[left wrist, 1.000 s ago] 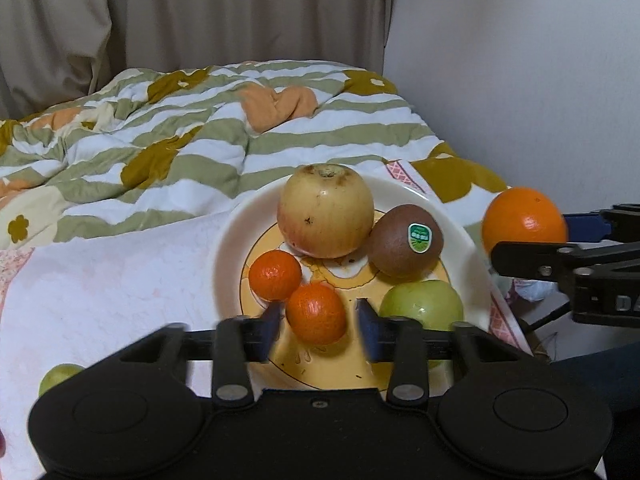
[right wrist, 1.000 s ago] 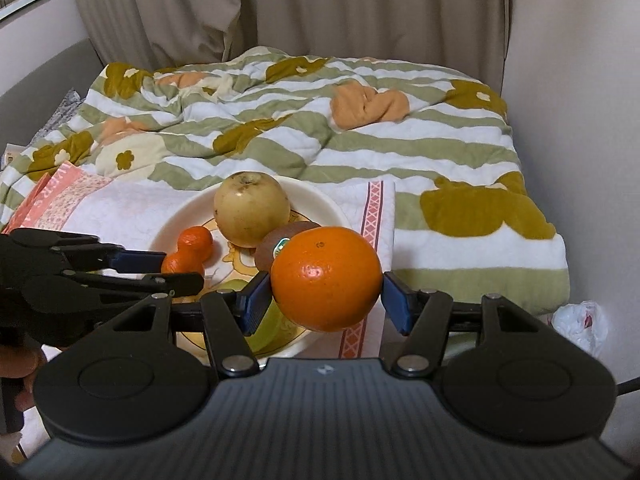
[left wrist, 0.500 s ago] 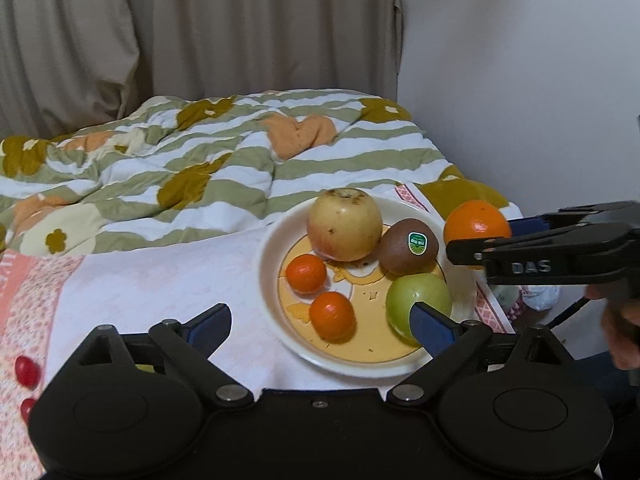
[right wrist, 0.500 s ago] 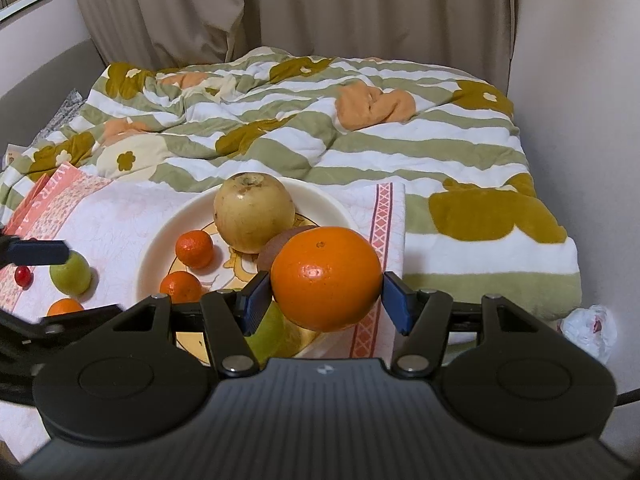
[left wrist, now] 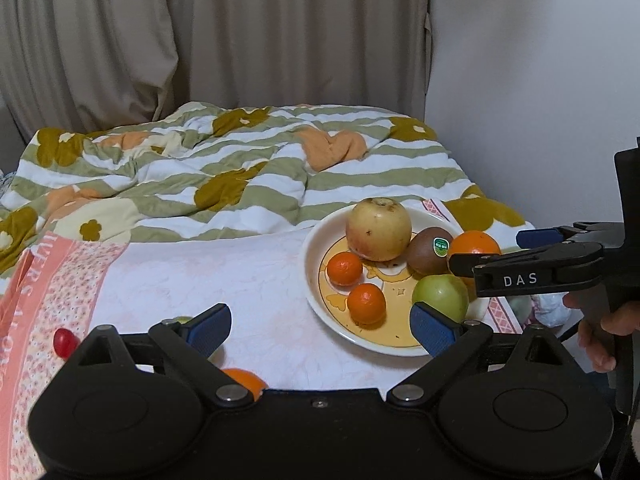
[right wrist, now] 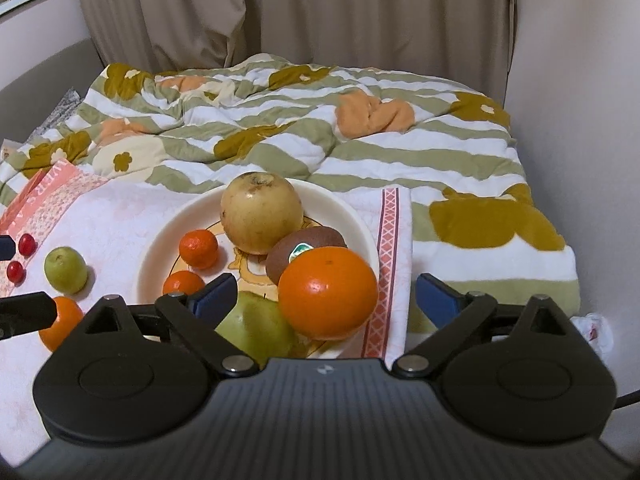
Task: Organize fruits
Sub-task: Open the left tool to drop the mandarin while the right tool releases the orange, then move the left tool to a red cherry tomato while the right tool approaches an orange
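Observation:
A cream plate (right wrist: pixel 156 248) on the bed holds a big yellow apple (right wrist: pixel 262 212), a kiwi (right wrist: pixel 304 248), two mandarins (right wrist: pixel 198 249), a green apple (right wrist: pixel 256 326) and a large orange (right wrist: pixel 328 294). My right gripper (right wrist: pixel 324 296) hovers over the plate's right side with its jaws opening. The orange lies between the blue pads, touching neither, against the kiwi and green apple. My left gripper (left wrist: pixel 322 330) is open and holds nothing, drawn back in front of the plate (left wrist: pixel 312 256). In that view the nearest mandarin (left wrist: pixel 366 304) rests just beyond its fingertips.
Loose on the white cloth left of the plate are a small green fruit (right wrist: pixel 65 270), a mandarin (right wrist: pixel 60 322) and two red cherry tomatoes (right wrist: pixel 26 244). A striped quilt (right wrist: pixel 360 148) covers the bed behind. The wall and the bed's edge lie close on the right. A person's hand (left wrist: pixel 600 336) grips the right tool.
My left gripper opened wide and pulled back and up from the plate, leaving the mandarin there. My right gripper's jaws sprang apart and the orange now sits on the plate.

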The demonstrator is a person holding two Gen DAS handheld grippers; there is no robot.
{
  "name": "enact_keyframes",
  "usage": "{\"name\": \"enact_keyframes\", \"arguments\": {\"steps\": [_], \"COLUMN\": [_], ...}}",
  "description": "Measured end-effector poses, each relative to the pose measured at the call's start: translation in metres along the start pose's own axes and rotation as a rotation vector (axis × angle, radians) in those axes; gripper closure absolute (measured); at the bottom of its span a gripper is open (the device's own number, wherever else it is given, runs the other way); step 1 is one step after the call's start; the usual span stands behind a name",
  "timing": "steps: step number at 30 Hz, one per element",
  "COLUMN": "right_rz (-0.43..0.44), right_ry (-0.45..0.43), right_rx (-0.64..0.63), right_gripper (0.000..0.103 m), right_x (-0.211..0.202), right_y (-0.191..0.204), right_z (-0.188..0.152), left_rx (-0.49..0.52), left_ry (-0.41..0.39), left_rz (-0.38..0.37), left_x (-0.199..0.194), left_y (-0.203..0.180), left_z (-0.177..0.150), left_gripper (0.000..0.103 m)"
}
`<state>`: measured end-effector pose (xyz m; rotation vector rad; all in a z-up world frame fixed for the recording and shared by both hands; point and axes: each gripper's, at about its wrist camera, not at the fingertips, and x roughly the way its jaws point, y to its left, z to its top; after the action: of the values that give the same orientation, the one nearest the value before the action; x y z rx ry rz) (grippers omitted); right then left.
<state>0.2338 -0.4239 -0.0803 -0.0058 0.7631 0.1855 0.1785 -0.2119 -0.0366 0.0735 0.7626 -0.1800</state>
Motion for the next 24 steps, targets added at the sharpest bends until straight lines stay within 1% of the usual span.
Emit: {"name": "enact_keyframes", "arguments": {"steps": [6,14,20,24], "right_rz": [-0.009,-0.014,0.018,0.036], "right_ry": [-0.020,-0.050,-0.061,-0.065], "right_rx": [-0.009,-0.063,-0.051,-0.050], "right_gripper": [0.000,0.000,0.000,0.000], "right_x": [-0.023,-0.072,-0.105,-0.121], "right_y": [0.005,0.023,0.036,0.053], "right_z": [-0.002,-0.002,0.000,-0.002], "left_rx": [-0.010,-0.028,-0.016,-0.032], "left_ry": [-0.031,-0.100,-0.128,-0.140], "left_rz": [0.002,0.008,0.067,0.126], "left_x": [-0.021,-0.061,-0.094,-0.113], "left_y": [-0.003,0.002,0.012,0.032], "left_z": [-0.005,-0.013,-0.019,-0.026], "left_gripper": [0.005,0.005,0.004,0.001]}}
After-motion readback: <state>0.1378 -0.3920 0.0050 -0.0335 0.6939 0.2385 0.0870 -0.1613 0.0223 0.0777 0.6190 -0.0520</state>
